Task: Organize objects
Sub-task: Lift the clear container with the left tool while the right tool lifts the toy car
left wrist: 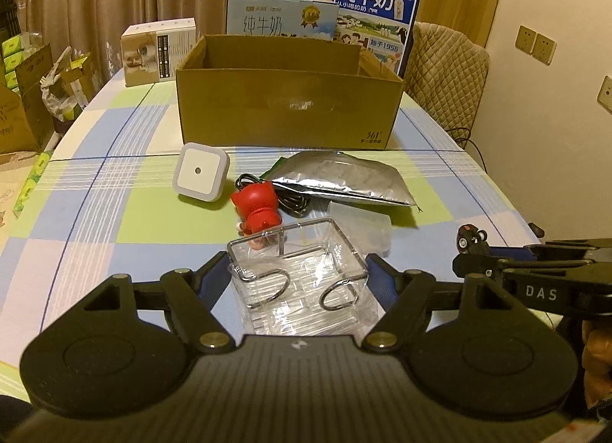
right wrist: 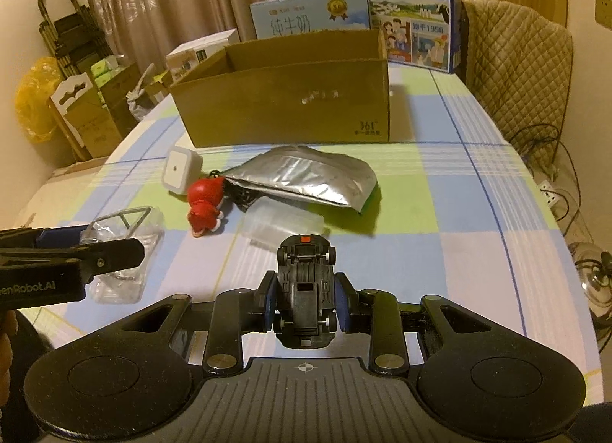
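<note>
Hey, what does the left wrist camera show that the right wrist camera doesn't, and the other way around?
Only the left wrist view shows the left gripper closed on the clear plastic container from behind, and the wall sockets.

Only the right wrist view shows the black toy car's underside clamped in the right gripper, plus the folding cart.

Both show the open cardboard box, white night light, red figurine, silver foil pouch and milk cartons.

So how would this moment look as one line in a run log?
left gripper: shut on clear box | right gripper: shut on toy car | cardboard box: open, ahead
</note>
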Available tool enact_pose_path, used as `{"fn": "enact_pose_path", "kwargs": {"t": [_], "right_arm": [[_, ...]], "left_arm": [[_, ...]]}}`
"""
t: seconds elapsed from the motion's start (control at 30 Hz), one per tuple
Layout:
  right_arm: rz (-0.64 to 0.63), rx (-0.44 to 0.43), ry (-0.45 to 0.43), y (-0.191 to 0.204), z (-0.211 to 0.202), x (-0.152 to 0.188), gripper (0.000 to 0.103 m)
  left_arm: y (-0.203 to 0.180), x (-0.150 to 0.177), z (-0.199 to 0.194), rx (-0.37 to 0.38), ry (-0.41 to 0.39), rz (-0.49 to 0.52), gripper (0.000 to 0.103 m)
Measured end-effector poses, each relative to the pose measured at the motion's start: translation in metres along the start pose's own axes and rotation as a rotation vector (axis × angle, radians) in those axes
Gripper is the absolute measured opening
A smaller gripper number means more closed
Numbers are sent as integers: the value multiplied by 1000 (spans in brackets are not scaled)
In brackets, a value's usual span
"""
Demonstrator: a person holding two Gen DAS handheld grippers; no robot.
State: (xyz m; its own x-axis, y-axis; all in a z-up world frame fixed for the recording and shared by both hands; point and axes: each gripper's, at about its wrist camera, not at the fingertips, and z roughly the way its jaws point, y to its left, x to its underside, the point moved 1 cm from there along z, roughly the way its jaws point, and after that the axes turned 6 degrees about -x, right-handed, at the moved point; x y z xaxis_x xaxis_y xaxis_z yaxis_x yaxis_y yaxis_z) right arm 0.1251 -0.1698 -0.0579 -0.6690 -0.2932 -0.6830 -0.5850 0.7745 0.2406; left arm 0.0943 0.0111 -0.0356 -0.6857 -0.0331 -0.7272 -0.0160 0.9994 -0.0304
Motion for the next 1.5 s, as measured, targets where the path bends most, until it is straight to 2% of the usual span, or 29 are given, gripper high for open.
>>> {"fn": "enact_pose_path", "kwargs": {"t": [0.6,1.5], "right_arm": [[-13,28,-25,14,-30,-15,28],[-32,24,-73,24,-52,-56,28]], "left_arm": [[2,-7,-26,39,-13,-14,72],[3,-41,-49,82,-51,-21,72]]}}
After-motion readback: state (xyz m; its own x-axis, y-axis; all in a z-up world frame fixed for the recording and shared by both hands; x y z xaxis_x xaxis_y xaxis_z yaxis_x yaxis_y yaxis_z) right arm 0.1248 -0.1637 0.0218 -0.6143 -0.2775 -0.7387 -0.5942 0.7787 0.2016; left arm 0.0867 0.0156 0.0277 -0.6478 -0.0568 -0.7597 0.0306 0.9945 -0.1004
